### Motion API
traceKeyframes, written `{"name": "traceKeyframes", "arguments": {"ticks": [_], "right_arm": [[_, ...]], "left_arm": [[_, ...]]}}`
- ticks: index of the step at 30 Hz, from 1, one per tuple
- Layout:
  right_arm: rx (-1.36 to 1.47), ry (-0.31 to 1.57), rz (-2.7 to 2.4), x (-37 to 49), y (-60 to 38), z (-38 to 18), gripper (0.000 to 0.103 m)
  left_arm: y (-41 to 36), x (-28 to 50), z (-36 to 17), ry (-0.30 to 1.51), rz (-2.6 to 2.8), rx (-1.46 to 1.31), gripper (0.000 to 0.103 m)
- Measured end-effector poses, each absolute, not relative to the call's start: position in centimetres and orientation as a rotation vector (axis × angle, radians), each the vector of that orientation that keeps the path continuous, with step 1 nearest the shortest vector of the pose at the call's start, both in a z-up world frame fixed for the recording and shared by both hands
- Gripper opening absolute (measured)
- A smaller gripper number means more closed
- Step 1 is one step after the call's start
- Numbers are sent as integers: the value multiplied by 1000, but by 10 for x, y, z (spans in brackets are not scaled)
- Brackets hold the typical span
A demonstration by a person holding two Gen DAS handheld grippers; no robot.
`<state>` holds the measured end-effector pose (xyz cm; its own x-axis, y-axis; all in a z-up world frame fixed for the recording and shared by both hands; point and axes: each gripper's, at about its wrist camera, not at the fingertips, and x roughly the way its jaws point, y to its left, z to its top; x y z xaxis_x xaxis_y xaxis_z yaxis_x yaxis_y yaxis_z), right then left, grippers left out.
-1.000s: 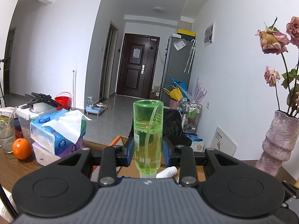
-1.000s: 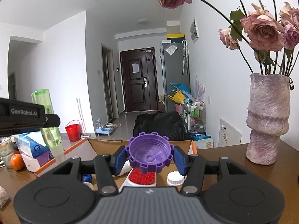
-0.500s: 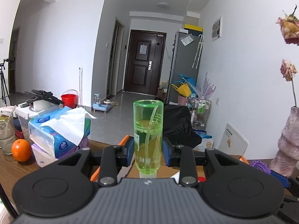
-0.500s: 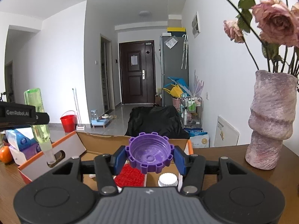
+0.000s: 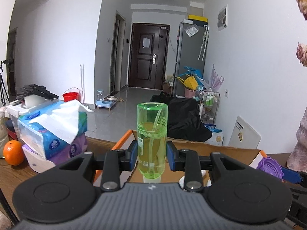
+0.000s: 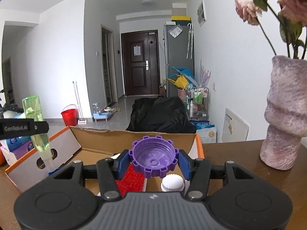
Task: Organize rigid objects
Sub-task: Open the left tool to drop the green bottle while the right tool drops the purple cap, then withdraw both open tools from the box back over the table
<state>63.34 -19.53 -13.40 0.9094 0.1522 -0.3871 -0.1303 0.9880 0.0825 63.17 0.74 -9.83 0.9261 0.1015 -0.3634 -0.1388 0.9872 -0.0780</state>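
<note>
Over the open cardboard box (image 6: 134,136) on the counter (image 6: 230,153):
Left gripper (image 5: 152,156): fingers clamp translucent green plastic bottle (image 5: 152,140), inverted, still upright.
Right gripper (image 6: 153,162): fingers pinch purple notched plastic cap (image 6: 153,158), now nearer the box.

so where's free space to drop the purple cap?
Bare wood table between the cardboard box and the pink vase. Box floor is crowded in front: red brush, white cap. Far box floor behind the purple cap looks bare.
</note>
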Motion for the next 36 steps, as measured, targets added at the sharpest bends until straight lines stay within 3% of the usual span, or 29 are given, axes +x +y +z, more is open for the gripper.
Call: {"name": "traceKeyframes", "arguments": {"ticks": [13,14,15,16,17,18,19,23,36], "right_arm": [[38,422,161,639,-188,-139,53],[37,424,161,639,-188,-139,53],[34,426,161,639,-187,-139,54],[30,430,162,640,-188,-138,60],[29,437,168,640,-188,-139,76],[33,436,168,640,-188,-138,84],[34,425,165,638,-188,-138,91],[38,414,170,635,-189,-136,98],[33,410,145,635,-189,-138,101]], "left_arm": [[8,641,-106,396,114,-100,32],[9,641,-107,403,110,-108,38],[10,641,-106,406,105,-116,58],[10,640,-106,406,105,-121,73],[11,638,-105,397,107,-124,97],[11,635,-103,375,113,-127,103],[10,632,-102,356,122,-125,103],[8,631,-100,355,122,-101,103],[9,631,-102,361,146,-58,103]]}}
